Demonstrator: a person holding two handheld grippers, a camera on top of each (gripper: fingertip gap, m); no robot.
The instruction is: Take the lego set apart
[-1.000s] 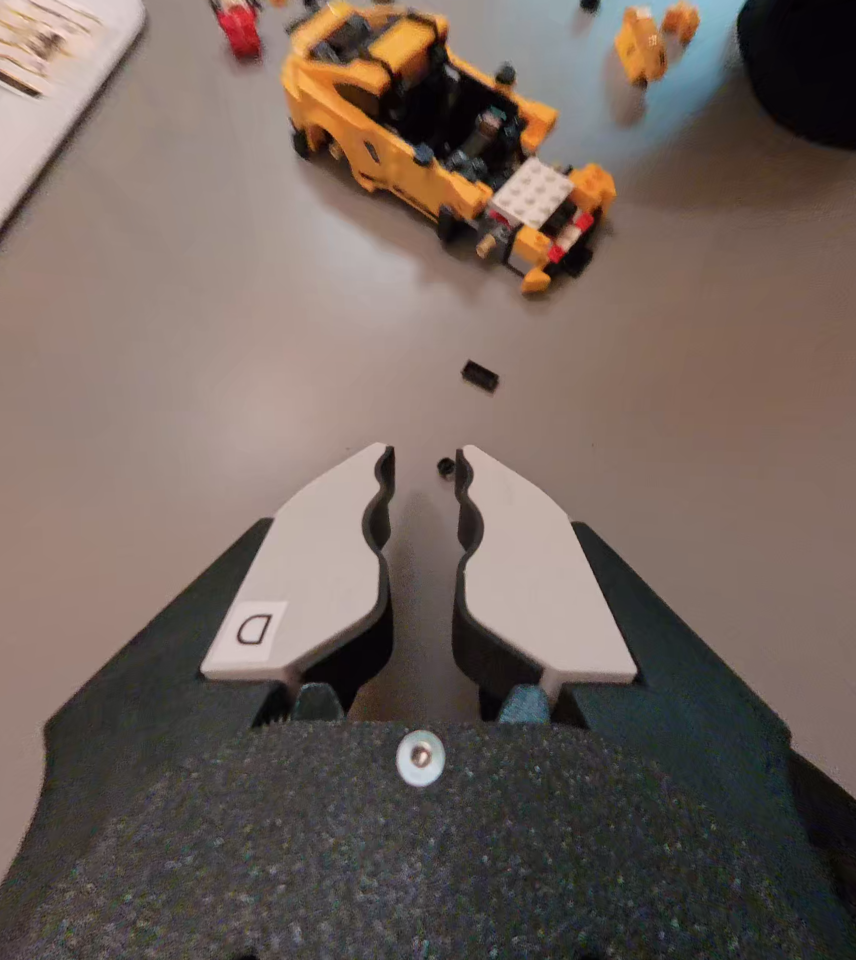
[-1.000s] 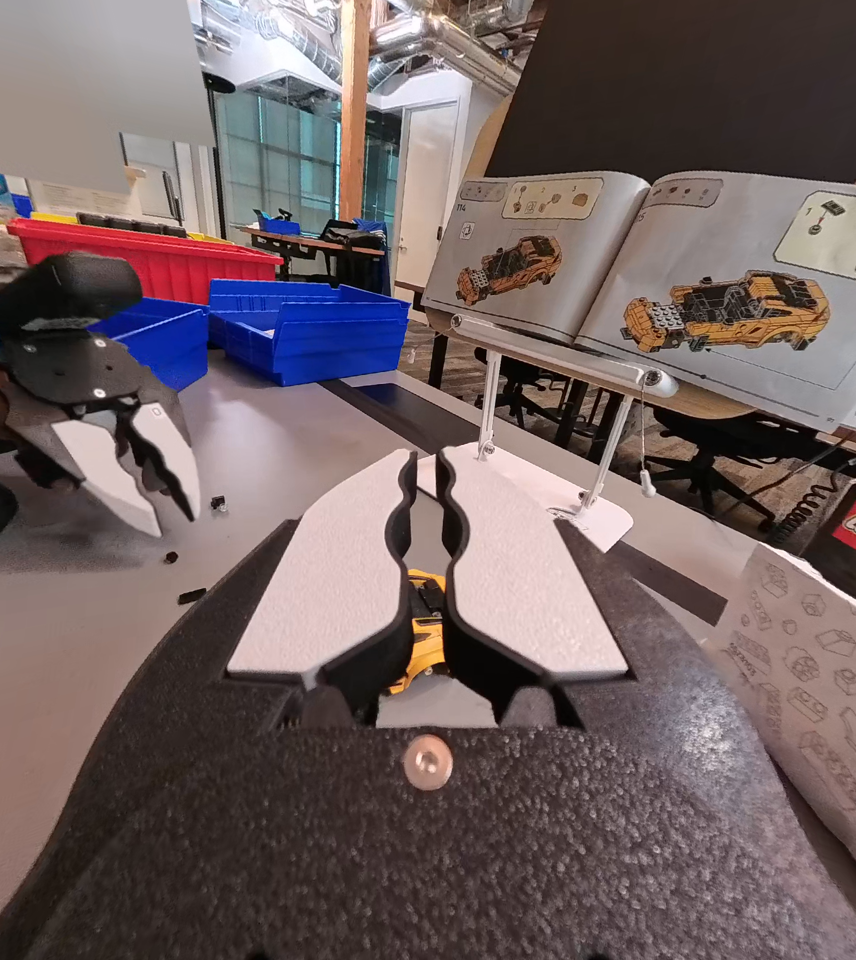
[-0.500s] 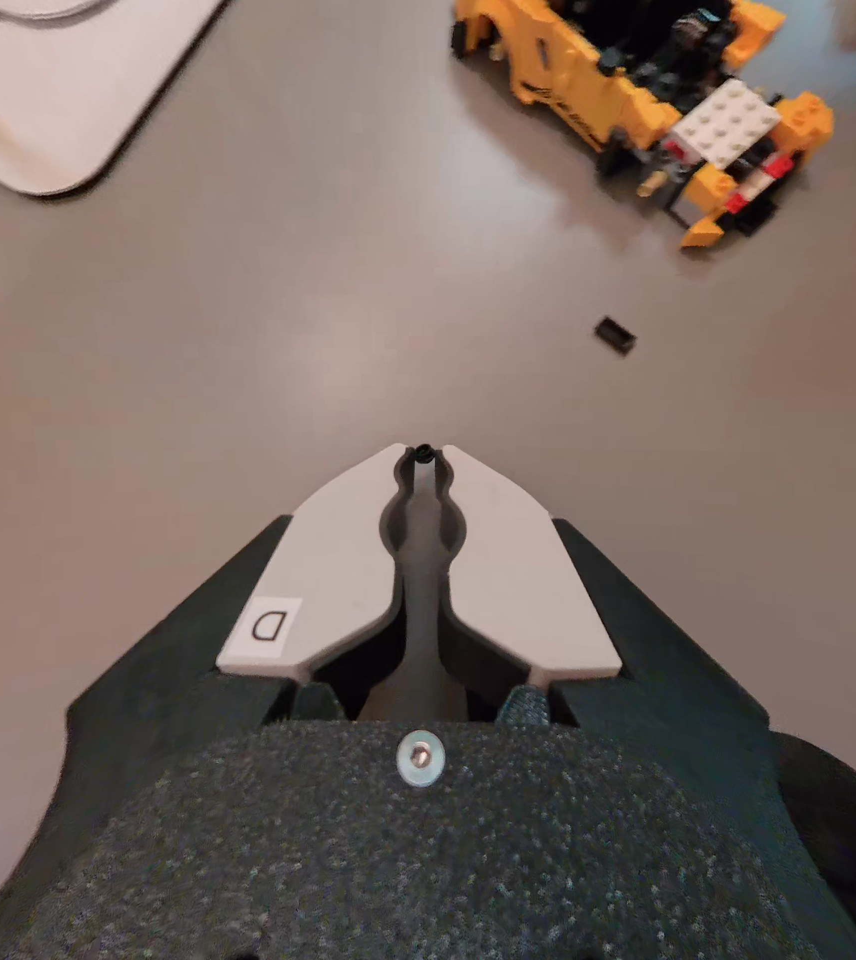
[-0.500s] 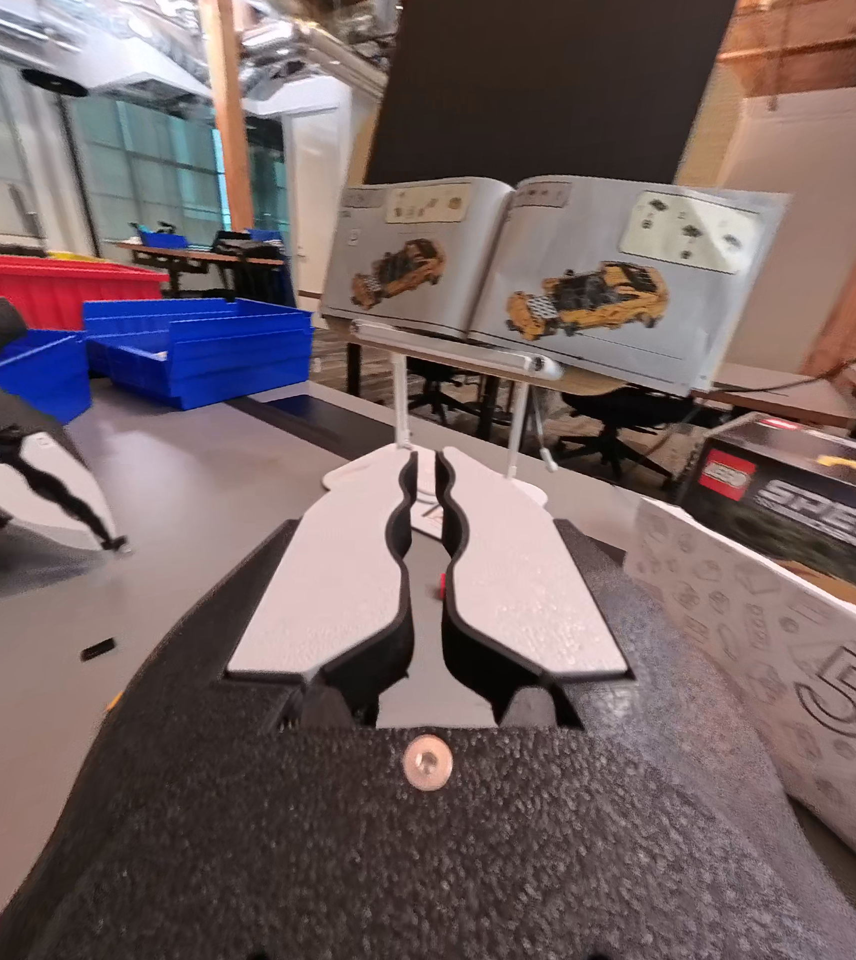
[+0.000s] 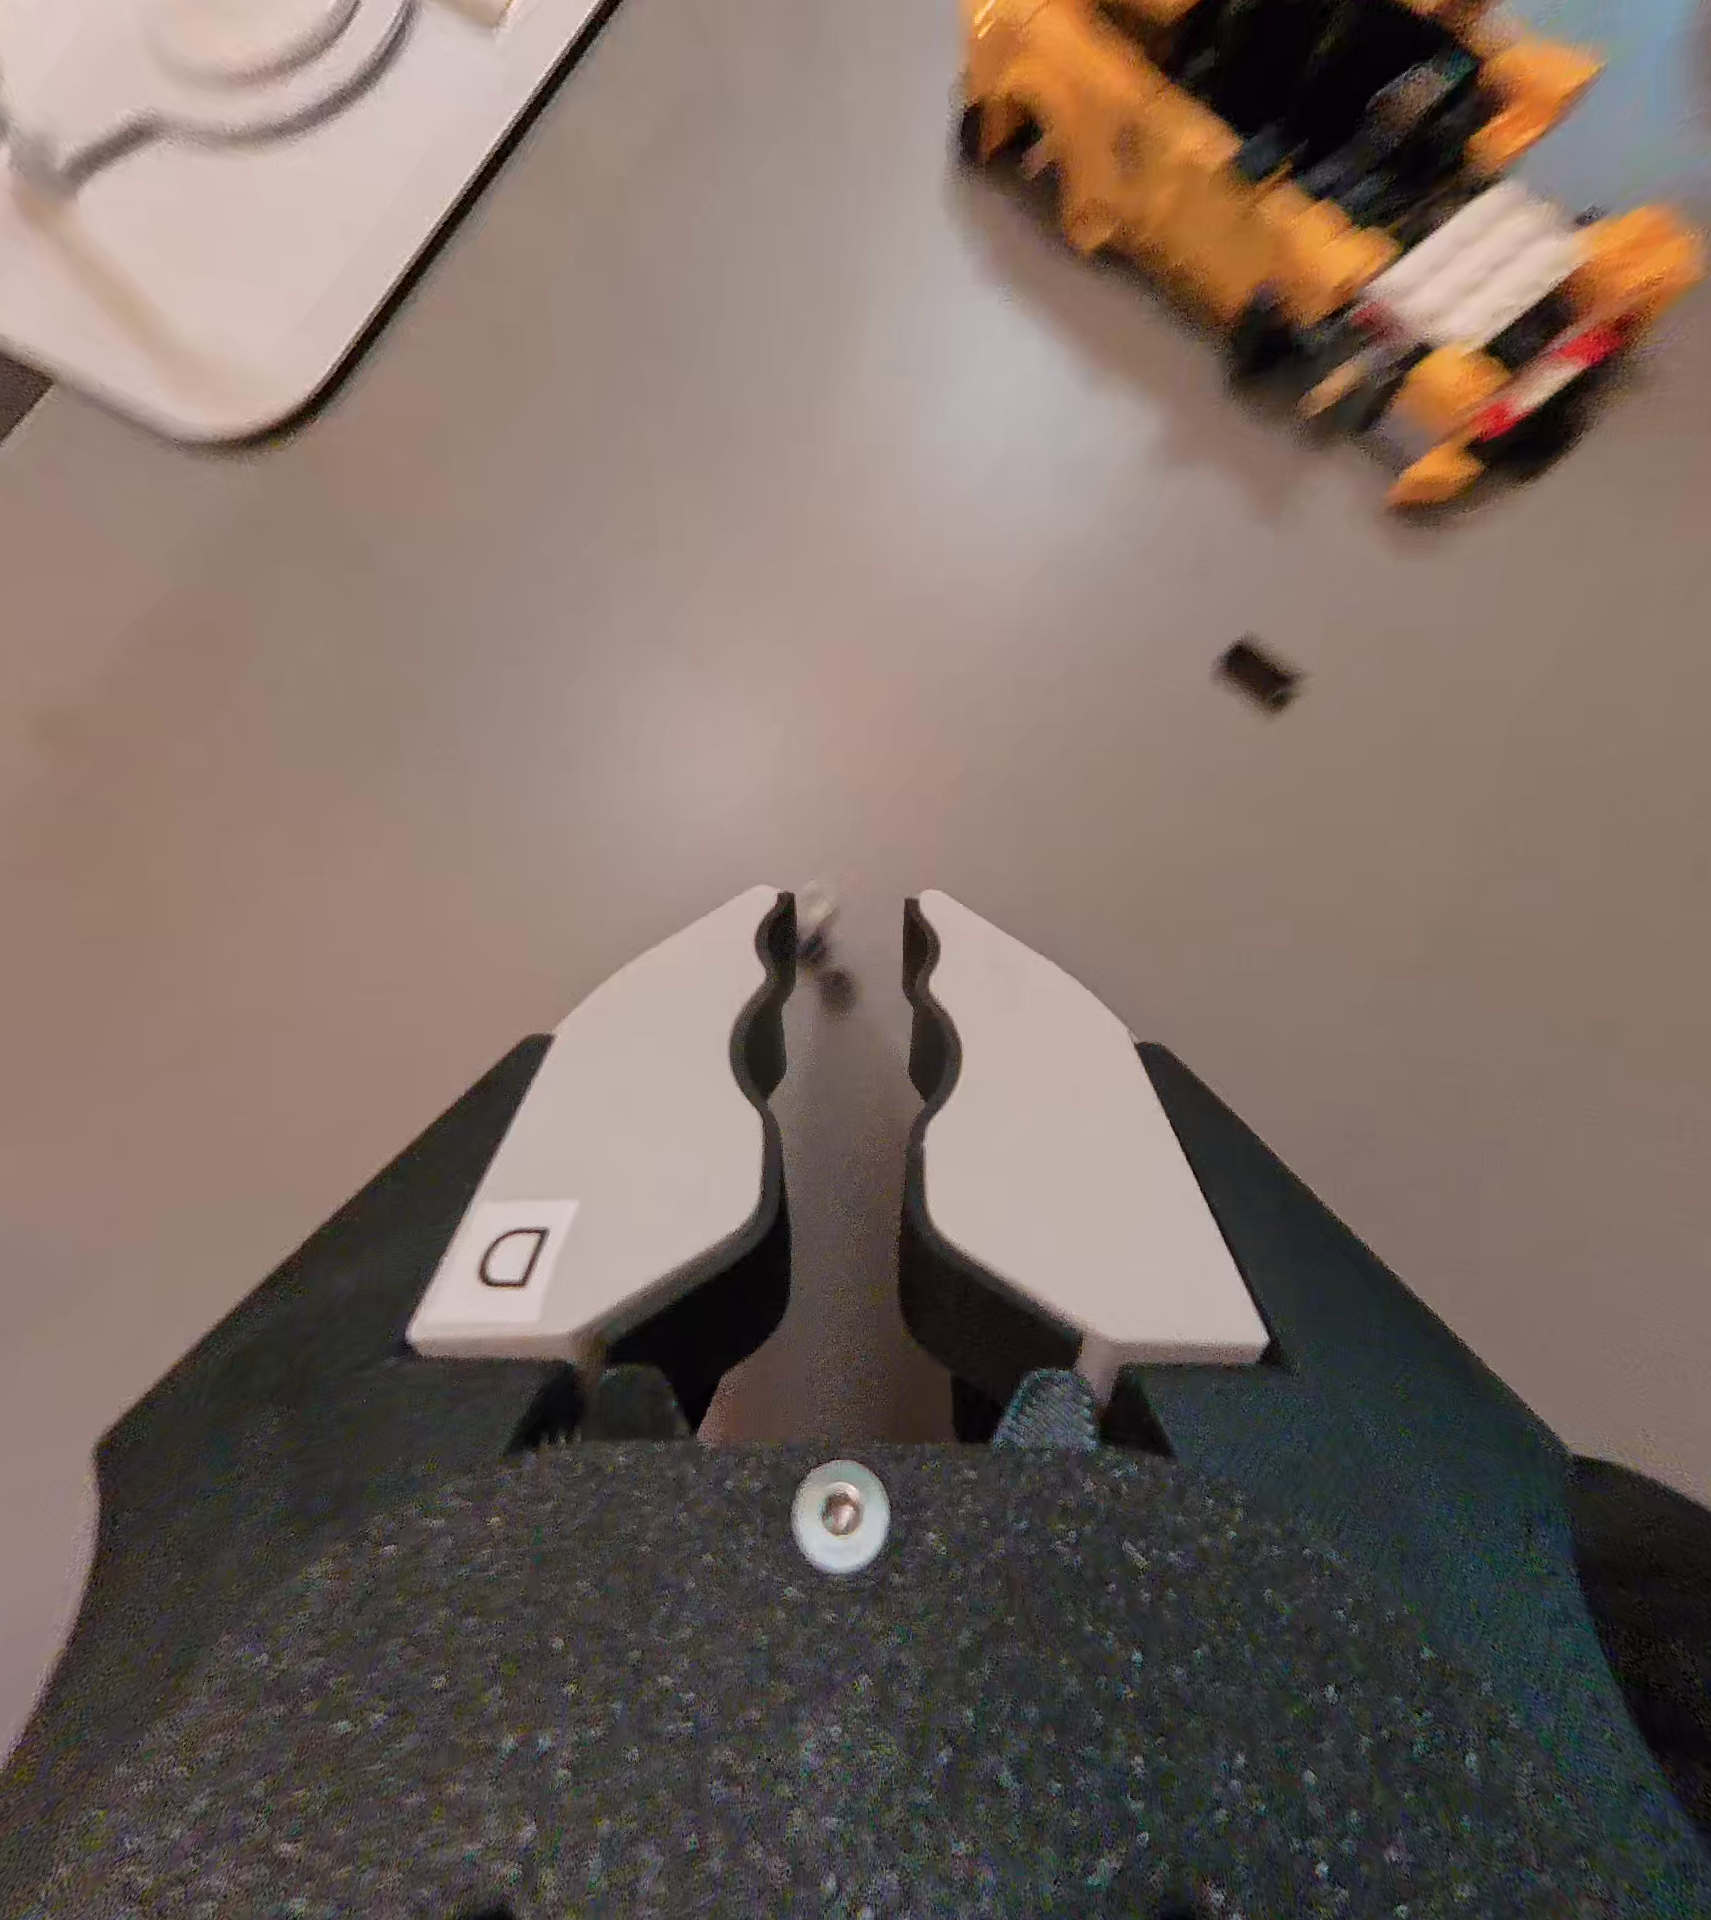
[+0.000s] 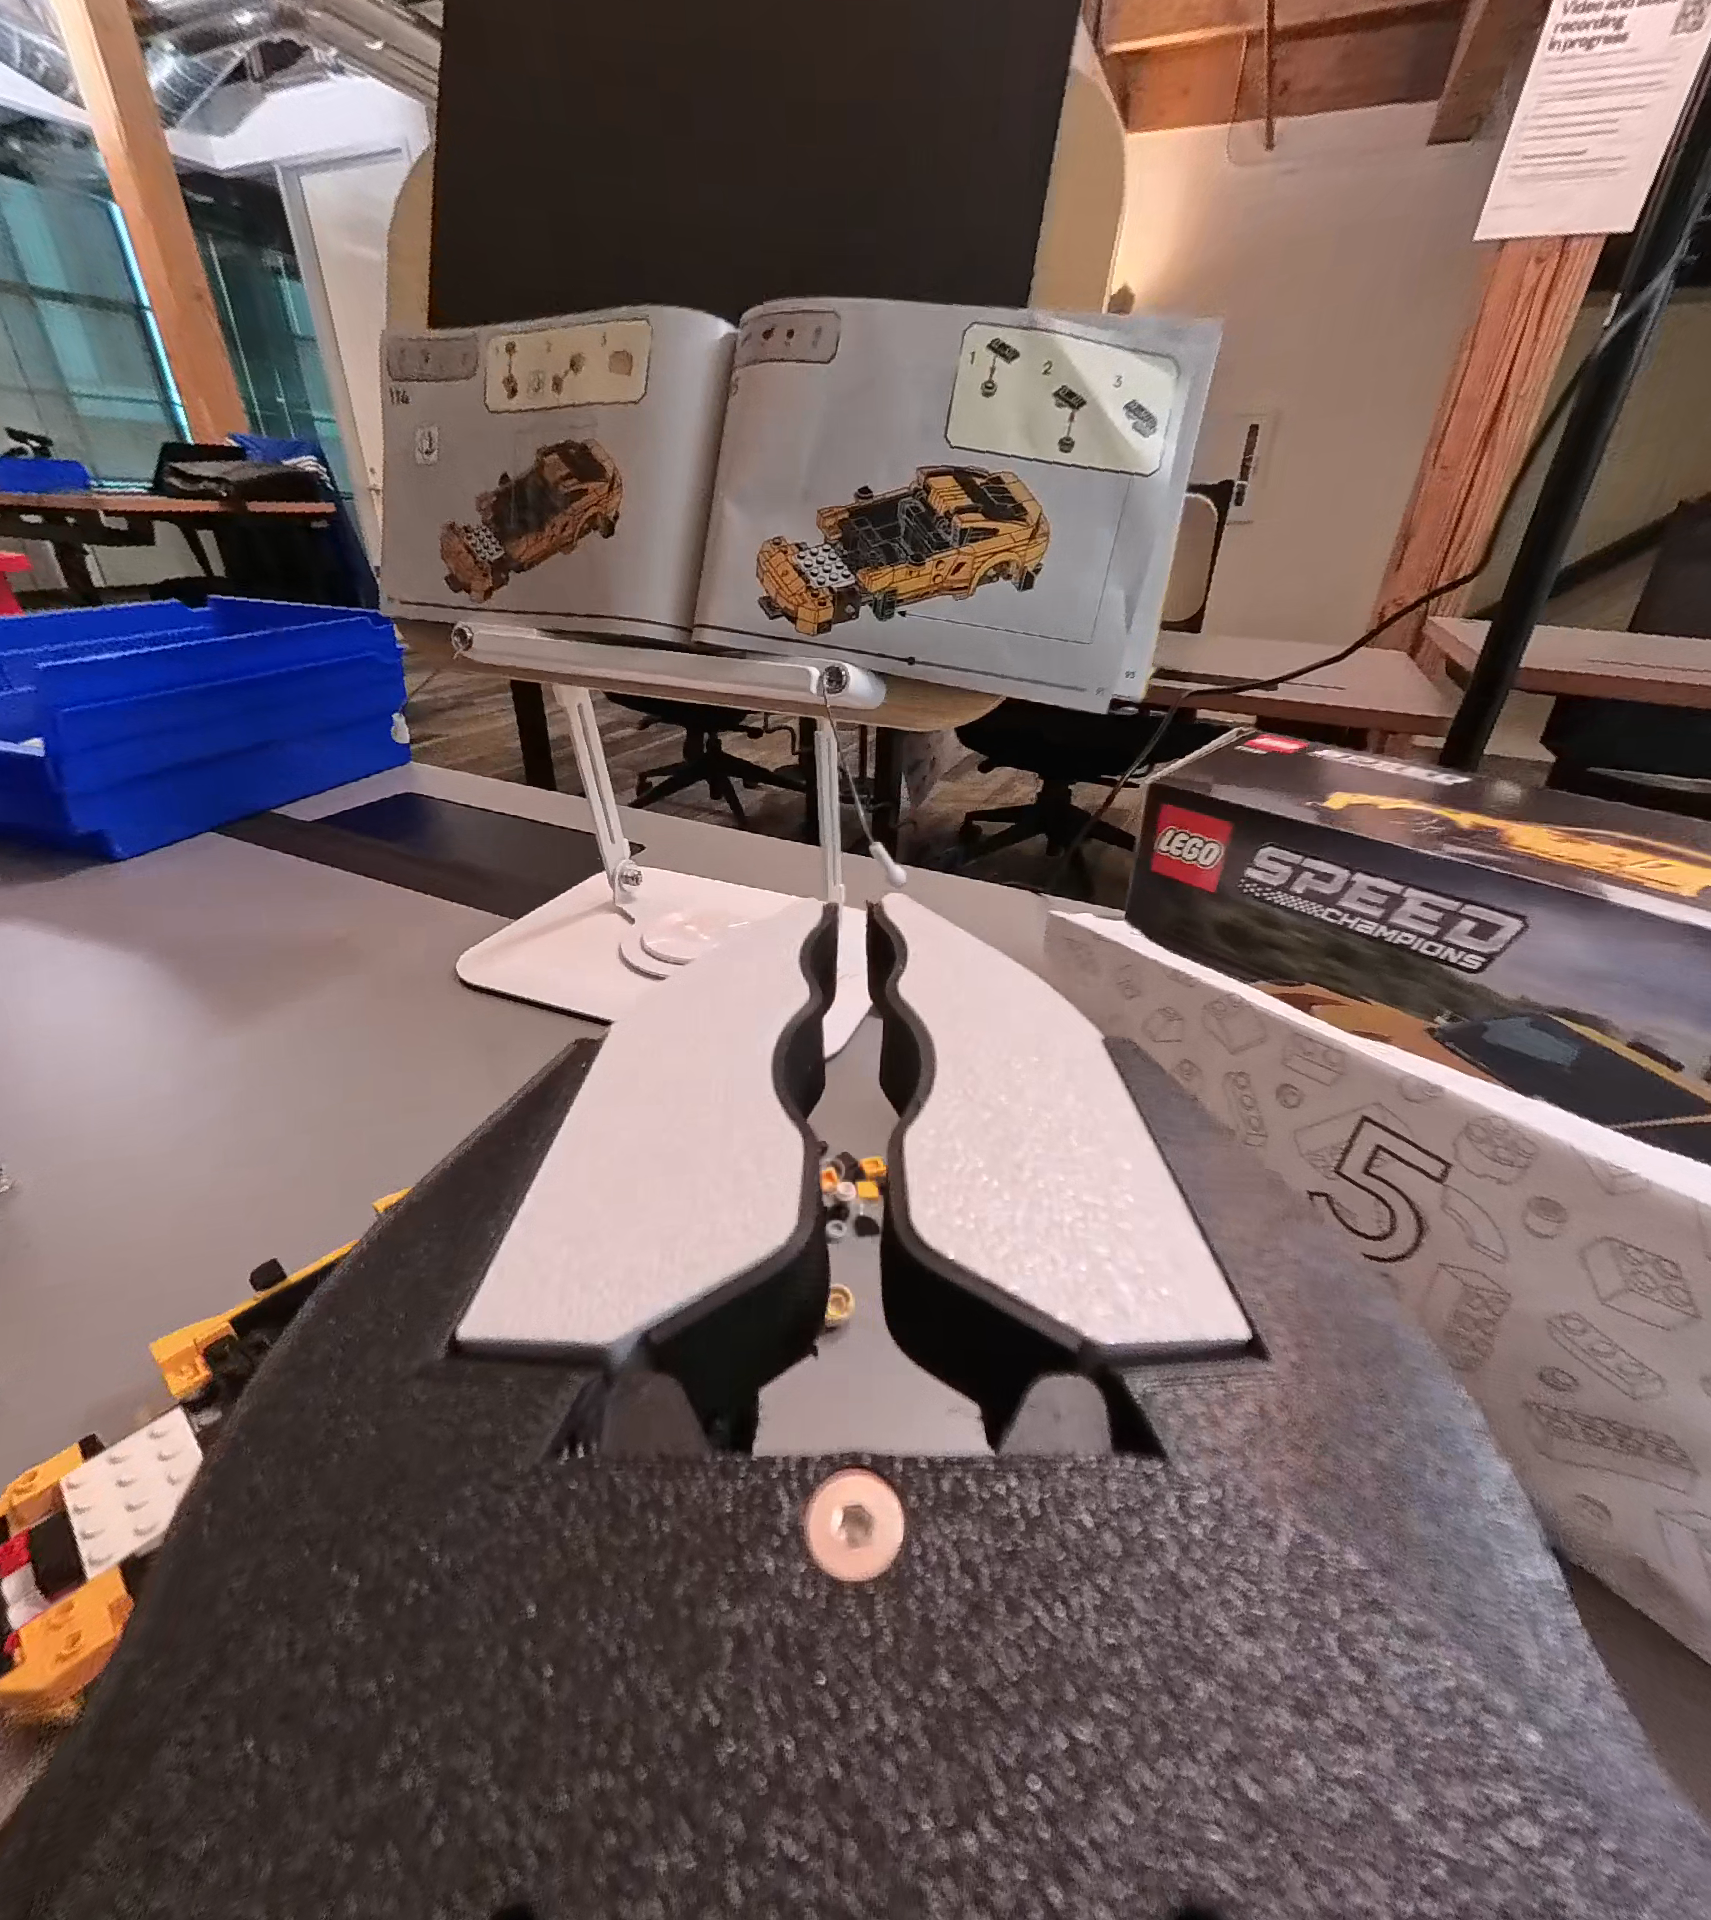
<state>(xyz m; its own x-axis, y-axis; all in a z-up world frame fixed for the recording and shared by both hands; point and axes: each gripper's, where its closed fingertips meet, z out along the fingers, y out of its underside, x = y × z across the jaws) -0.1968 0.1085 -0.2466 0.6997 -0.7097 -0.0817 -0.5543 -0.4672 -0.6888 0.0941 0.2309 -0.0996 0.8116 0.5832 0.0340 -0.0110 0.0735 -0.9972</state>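
Note:
The partly stripped yellow lego car (image 5: 1329,229) lies blurred at the top right of the left wrist view. It also shows at the lower left of the right wrist view (image 6: 82,1538). My left gripper (image 5: 849,909) is open above the grey table. A tiny black piece (image 5: 835,982) is blurred between its fingers, near the left one. My right gripper (image 6: 853,916) is shut with nothing in it, up above the table to the right of the car. Several tiny loose pieces (image 6: 851,1184) show through its gap.
A small black brick (image 5: 1258,675) lies between my left gripper and the car. The white stand base (image 5: 155,208) holds an open instruction booklet (image 6: 778,488). A lego box (image 6: 1453,914) and a white paper bag (image 6: 1453,1299) stand at the right. Blue bins (image 6: 134,707) are at the back left. About 35 cm separates my left fingertips from my right. The partly stripped yellow lego car (image 5: 1329,229) is about 15 cm from my left fingertips and 20 cm from my right. My right wrist view (image 6: 194,1341) looks at it from another angle.
My left gripper, shut on the tiny black piece half a second ago, has opened and the piece has come loose. My right gripper has swung right, so the car now sits at its lower left.

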